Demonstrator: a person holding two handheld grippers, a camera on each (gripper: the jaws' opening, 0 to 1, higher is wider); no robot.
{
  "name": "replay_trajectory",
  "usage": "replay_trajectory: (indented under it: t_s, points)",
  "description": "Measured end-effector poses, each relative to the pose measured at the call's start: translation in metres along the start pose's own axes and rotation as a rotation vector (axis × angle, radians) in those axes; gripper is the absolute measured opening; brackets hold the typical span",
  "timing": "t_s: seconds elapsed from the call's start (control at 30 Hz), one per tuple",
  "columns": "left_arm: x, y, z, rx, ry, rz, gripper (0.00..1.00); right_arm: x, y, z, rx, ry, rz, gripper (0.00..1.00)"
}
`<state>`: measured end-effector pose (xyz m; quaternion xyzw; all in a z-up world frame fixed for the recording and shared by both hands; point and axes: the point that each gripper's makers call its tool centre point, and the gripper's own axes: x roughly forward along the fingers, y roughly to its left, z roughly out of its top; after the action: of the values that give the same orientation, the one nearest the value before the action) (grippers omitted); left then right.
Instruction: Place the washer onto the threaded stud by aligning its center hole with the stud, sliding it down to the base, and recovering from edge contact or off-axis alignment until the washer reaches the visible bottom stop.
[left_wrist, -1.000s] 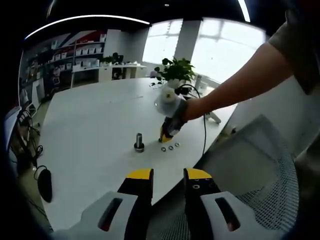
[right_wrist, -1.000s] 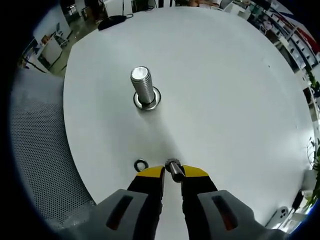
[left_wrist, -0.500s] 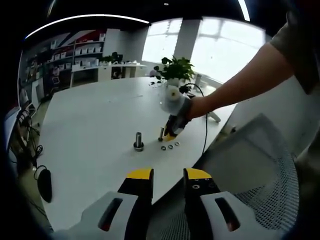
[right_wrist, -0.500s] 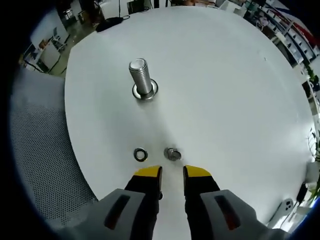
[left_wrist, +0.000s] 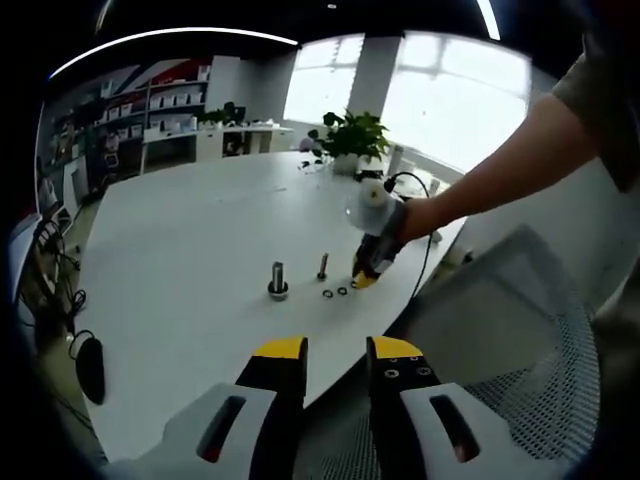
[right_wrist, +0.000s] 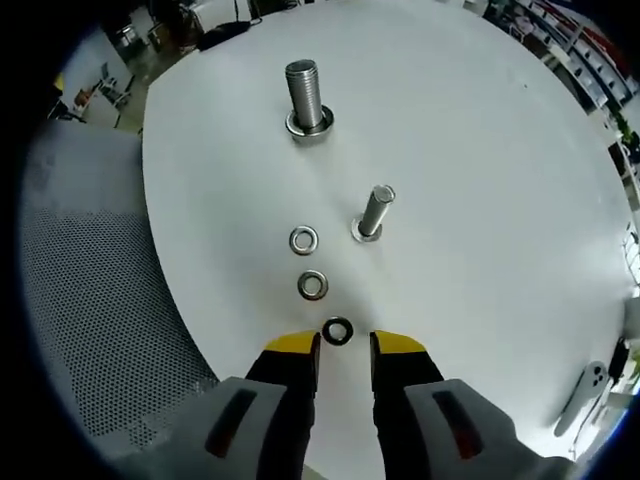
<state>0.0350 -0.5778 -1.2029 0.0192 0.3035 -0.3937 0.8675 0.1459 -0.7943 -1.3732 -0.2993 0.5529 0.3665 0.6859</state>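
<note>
Washers lay in a short row on the white table: in the right gripper view, 1 silver washer sat farthest from the camera, a second silver washer nearer, and a dark washer just ahead of the yellow tips of the right gripper. Its jaws stood apart with nothing between them, the dark washer lying just beyond the gap. The large threaded stud stood upright on its base, well apart from the row, and a smaller bolt stood upright to the right of the washers. In the left gripper view, the left gripper hung short of the table edge over a mesh chair, jaws parted and empty
</note>
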Motion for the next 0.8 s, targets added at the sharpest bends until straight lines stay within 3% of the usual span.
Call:
replay_trajectory:
  t_s: [0.23, 0.63, 0.8]
  points:
    - [0.0001, 0.0009, -0.0014, 0.001, 0.008, 0.005, 0.21, 0.0007, 0.0001, 0.0001, 0.014, -0.021, -0.003, 0.21]
    - [0.0003, 0.0019, -0.0016, 0.004, 0.011, 0.013, 0.21, 0.0021, 0.0060, 0.0024, -0.058, -0.005, -0.006, 0.18]
    - [0.0007, 0.0050, -0.0044, -0.012, 0.024, 0.027, 0.21, 0.0038, 0.0027, 0.0036, 0.002, 0.024, -0.008, 0.16]
